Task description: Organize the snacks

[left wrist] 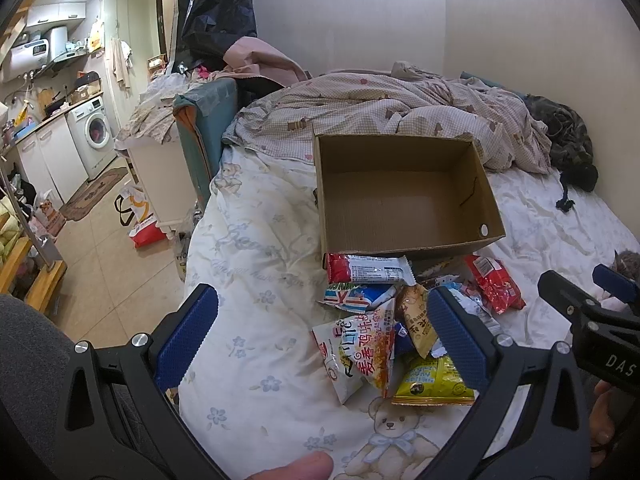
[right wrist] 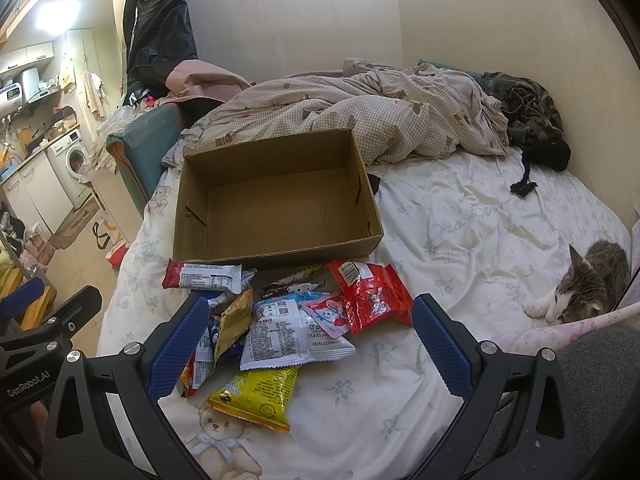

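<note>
White bedding (right wrist: 460,216) with little flowers covers the bed. Both claws hover low over it, spread wide and holding nothing. The snack packets (right wrist: 280,320) lie in a pile just in front of the cardboard box (right wrist: 276,248), between the right gripper (right wrist: 310,344) fingers. The left gripper (left wrist: 320,340) hangs beside the pile.

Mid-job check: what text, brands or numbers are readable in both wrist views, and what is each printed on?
"GenRobot.AI": left gripper body, seen from the right wrist.
"DAS": right gripper body, cut off at the frame edge.
"Life": white and orange snack bag; its large Chinese characters are not clearly readable.
"2025112554000": white packet; digits uncertain, fine print too small.
Other snack labels: blurred.
</note>
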